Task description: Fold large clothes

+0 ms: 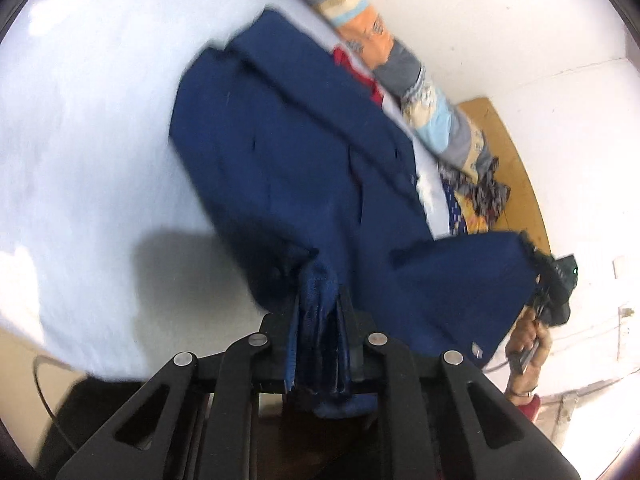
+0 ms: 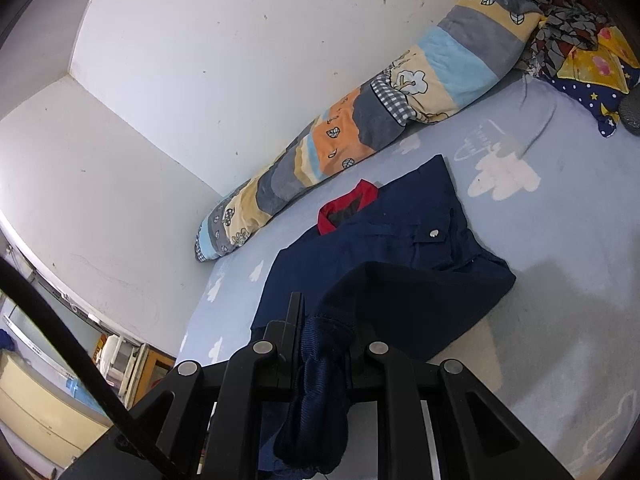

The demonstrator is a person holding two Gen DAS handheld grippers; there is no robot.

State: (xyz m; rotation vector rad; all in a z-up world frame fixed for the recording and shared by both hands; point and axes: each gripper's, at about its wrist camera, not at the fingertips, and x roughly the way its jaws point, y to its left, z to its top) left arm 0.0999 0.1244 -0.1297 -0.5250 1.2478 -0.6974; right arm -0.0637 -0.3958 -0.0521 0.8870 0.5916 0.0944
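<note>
Pale bed sheet (image 2: 560, 280) carries a navy jacket (image 2: 400, 248); left tongs (image 1: 320, 320) and right tongs (image 2: 324, 332) each clench its hem, mid-fold; next, carry it toward the red collar (image 2: 348, 204)

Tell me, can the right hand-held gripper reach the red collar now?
Probably not yet: the right hand-held gripper is shut on the navy jacket hem, and the red collar lies at the far end, though nothing covers it.

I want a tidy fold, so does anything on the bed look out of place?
Nothing looks damaged. The navy blue jacket lies rumpled on the pale blue sheet, and both the left gripper and right gripper pinch bunched fabric.
</note>
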